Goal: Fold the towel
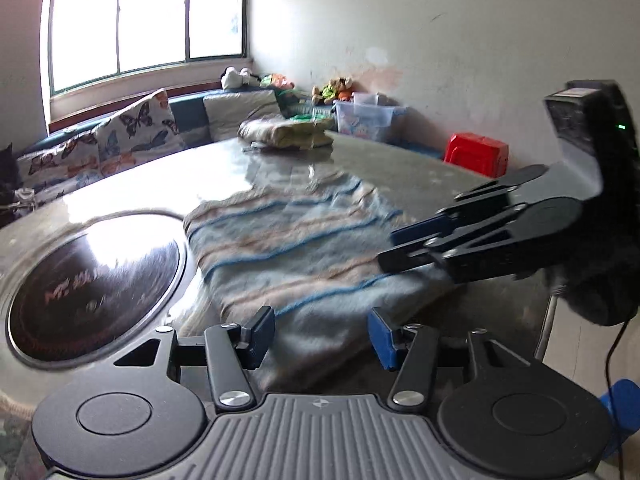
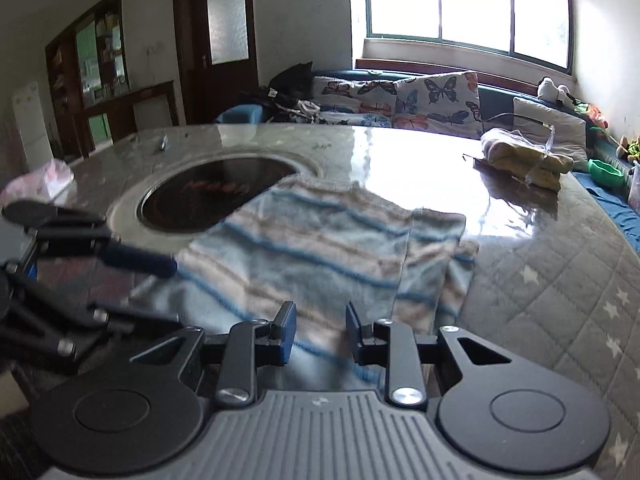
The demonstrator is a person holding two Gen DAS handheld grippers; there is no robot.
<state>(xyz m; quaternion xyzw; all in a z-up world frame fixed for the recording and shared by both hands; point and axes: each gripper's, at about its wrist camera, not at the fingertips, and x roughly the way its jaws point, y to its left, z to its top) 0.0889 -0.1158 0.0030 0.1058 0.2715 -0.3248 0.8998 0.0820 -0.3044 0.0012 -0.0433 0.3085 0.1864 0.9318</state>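
A striped towel (image 2: 320,248) was seen lying doubled on the worktop (image 2: 420,160), one end over an inset hob (image 2: 208,196). Both grippers, L (image 1: 322,338) & R (image 2: 320,334), were held w/ jaws apart, nothing gripped. If only the top layer were pinched, the fold could be dragged askew.

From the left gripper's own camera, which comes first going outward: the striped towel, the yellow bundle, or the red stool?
1. Striped towel, right ahead of the left gripper, on the table.
2. Yellow bundle, at the table's far end.
3. Red stool, beyond the table, to the right, by the wall.
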